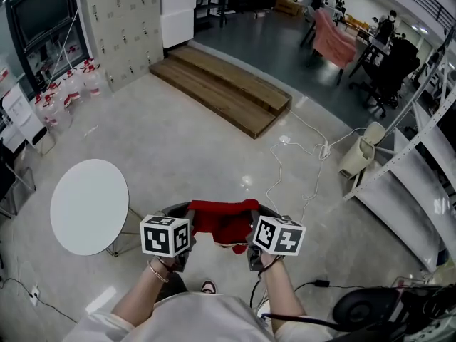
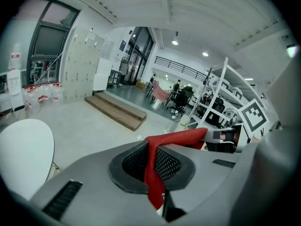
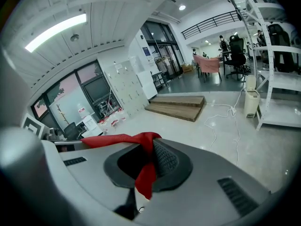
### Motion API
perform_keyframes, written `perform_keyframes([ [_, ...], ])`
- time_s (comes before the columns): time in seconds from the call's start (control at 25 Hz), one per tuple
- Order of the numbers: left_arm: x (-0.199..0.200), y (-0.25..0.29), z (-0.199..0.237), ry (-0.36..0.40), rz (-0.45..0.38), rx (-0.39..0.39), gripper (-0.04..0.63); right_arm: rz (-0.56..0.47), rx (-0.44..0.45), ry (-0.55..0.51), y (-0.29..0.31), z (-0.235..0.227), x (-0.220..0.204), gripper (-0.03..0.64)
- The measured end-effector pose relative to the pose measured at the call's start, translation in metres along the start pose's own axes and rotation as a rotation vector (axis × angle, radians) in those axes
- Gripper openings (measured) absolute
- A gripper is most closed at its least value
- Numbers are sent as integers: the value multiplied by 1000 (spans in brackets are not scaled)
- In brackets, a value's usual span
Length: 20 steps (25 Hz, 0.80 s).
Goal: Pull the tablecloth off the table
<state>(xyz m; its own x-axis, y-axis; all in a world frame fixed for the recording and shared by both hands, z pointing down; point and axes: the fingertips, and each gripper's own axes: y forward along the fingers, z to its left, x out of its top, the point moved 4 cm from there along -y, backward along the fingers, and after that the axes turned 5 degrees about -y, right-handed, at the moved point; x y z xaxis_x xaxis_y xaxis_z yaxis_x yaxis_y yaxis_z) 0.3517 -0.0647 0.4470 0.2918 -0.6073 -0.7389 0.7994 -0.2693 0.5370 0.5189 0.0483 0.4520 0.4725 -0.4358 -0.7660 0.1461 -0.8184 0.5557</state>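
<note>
Left gripper (image 2: 151,167) and right gripper (image 3: 145,166) pinch red tablecloth (image 1: 224,218).

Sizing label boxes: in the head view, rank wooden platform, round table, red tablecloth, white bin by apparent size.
Largest: round table and wooden platform, about alike.
Then: red tablecloth.
Smallest: white bin.

Both forearms reach forward from the bottom centre of the head view, close together and roughly parallel. The left gripper (image 1: 191,224) and the right gripper (image 1: 254,228) sit level with each other and tilt somewhat downward. Each has its jaws clamped tight on one end of the red tablecloth (image 1: 224,218), which spans the gap between them.
</note>
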Motion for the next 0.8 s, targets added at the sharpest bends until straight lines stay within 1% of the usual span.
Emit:
perform_keyframes([
  [0.12,11,-5,11,-3,-35,12,23,-4,-9,25,9,11,-3,37],
  [0.24,15,-7,27,-25,-38,26,23,-9,-13,58,17,24,-7,37],
  [0.36,20,-9,41,-44,-43,39,23,-15,-23,34,24,37,-2,37],
  [0.52,29,-16,58,-64,-70,45,23,-27,-23,-2,33,56,8,37],
  [0.8,39,-31,79,-60,-105,31,23,-40,-37,-52,40,82,13,37],
])
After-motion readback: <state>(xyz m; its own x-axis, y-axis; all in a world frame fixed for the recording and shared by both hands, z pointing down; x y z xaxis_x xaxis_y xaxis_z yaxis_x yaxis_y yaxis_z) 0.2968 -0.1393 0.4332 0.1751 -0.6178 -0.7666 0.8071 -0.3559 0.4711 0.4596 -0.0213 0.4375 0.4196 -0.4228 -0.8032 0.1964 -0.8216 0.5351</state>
